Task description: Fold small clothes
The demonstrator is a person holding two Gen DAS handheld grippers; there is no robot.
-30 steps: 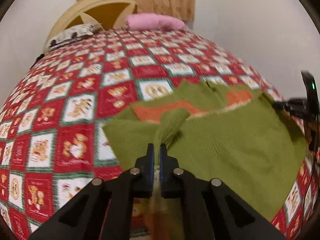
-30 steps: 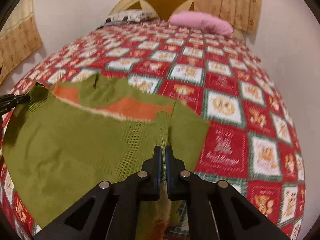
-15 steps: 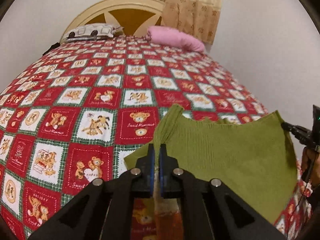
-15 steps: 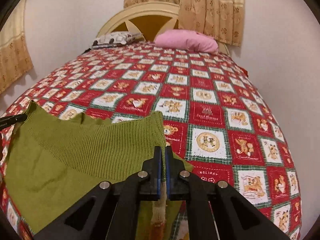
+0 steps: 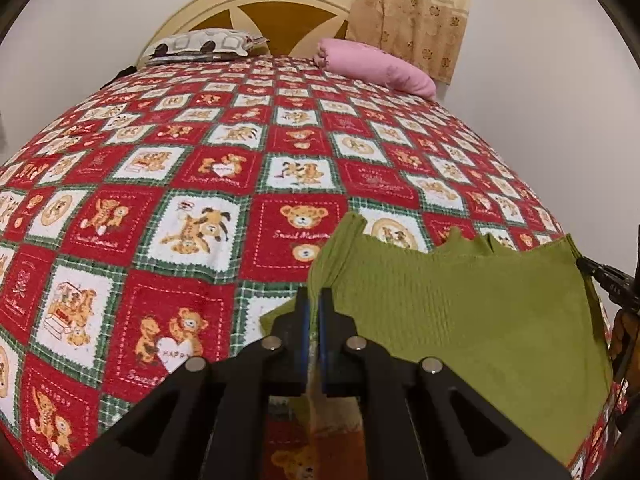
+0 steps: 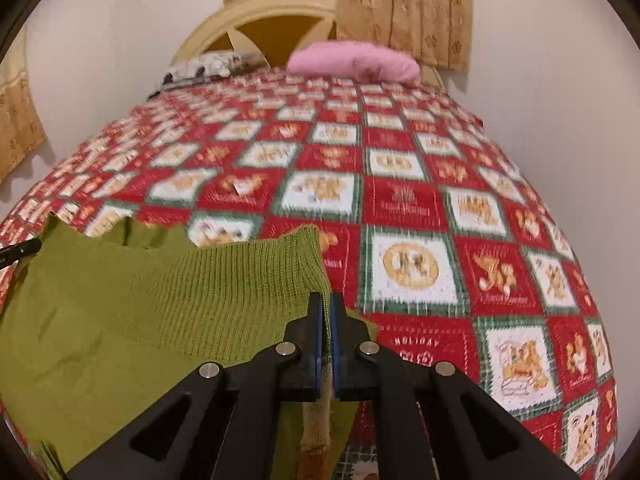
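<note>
A small green knit sweater [image 5: 460, 312] hangs stretched between my two grippers above a red teddy-bear bedspread [image 5: 200, 184]. My left gripper [image 5: 314, 300] is shut on the sweater's left corner. My right gripper [image 6: 326, 304] is shut on the sweater's right corner [image 6: 168, 312]. The right gripper's tip also shows at the far right of the left wrist view [image 5: 604, 280], and the left gripper's tip at the far left of the right wrist view [image 6: 20, 250]. The sweater's orange band is hidden behind the lifted green panel.
A pink pillow [image 5: 372, 66] and a grey patterned pillow [image 5: 200, 44] lie at the headboard [image 5: 264, 4]. Curtains [image 6: 400, 4] hang behind. White walls flank the bed on both sides.
Both grippers lifted the sweater's held edge up and forward. The orange band and collar, visible a second ago, are now covered by the raised green panel.
</note>
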